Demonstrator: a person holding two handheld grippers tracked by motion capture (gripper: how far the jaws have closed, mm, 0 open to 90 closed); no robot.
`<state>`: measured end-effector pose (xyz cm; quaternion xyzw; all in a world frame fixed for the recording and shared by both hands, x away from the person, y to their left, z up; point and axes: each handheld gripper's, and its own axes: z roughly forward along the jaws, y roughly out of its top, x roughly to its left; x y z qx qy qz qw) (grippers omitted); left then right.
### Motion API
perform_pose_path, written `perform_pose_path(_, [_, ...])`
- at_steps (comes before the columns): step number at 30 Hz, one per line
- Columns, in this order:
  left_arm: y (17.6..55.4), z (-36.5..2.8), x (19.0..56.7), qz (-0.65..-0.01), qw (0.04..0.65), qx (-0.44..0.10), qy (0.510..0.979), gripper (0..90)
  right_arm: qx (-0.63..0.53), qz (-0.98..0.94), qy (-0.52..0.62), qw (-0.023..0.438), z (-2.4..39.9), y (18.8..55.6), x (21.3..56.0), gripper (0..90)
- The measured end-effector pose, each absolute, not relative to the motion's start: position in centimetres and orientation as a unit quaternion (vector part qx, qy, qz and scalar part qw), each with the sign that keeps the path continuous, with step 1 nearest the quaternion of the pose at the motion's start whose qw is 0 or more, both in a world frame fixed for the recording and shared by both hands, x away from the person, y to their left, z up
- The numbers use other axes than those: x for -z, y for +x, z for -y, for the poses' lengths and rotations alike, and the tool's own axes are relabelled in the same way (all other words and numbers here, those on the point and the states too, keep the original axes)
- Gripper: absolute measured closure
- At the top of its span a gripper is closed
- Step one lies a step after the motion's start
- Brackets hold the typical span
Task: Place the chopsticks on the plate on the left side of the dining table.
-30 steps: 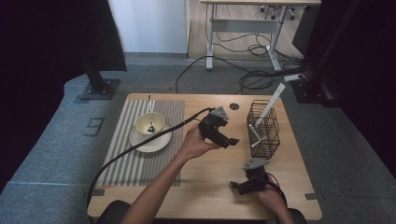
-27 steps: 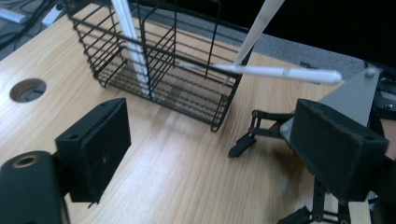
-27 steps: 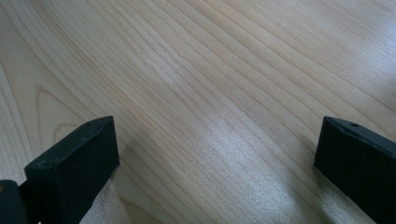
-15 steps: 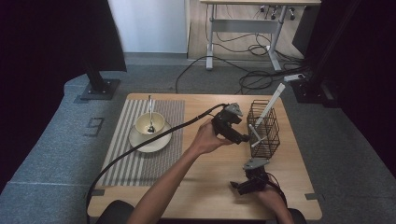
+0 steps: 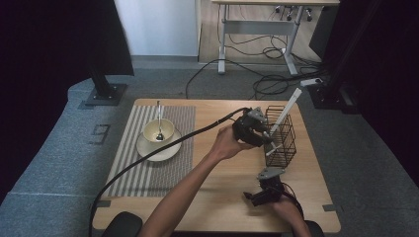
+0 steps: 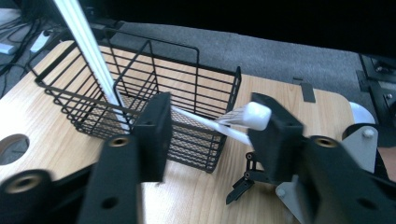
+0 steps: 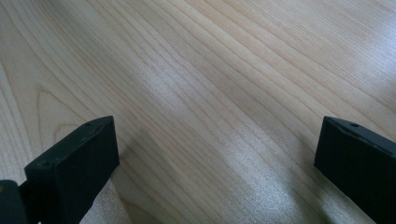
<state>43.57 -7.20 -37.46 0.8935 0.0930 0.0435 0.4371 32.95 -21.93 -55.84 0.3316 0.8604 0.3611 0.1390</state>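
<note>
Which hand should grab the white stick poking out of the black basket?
Probably the left. The left gripper is right at the wire basket, jaws open, with a white stick lying between them. The right gripper sits open near the table's front edge, over bare wood.

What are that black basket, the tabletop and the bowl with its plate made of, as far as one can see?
The basket looks like thin metal wire with a matte black coating: a see-through grid of fine rods. The tabletop looks like pale wood or a wood-look veneer, with long grain lines and a soft sheen. The bowl and plate seem to be glazed cream ceramic, smooth and plain, though plastic is possible.
</note>
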Motion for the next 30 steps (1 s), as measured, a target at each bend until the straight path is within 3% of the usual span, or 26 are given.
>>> perform_pose_path(4, [43.3, 7.5, 37.5, -0.080, 0.431, -0.050, 0.897, 61.1, -0.361, -0.861, 0.331, 0.139, 21.9, 33.0, 55.8, 0.0])
perform_pose_path(8, [42.8, 7.8, 37.5, -0.063, 0.431, -0.067, 0.898, 76.6, -0.361, -0.861, 0.331, 0.139, 21.9, 32.9, 55.8, 0.0])
perform_pose_path(10, [42.7, 7.8, 37.5, -0.058, 0.430, -0.067, 0.898, 78.9, -0.361, -0.861, 0.331, 0.139, 21.9, 32.9, 55.8, 0.0])
perform_pose_path(15, [43.0, 7.6, 37.5, -0.058, 0.439, -0.046, 0.895, 82.6, -0.361, -0.861, 0.331, 0.139, 21.9, 32.9, 55.8, 0.0])
perform_pose_path(30, [42.1, 6.2, 35.1, -0.055, 0.454, -0.053, 0.888, 82.7, -0.361, -0.861, 0.331, 0.138, 21.9, 32.9, 55.8, 0.0])
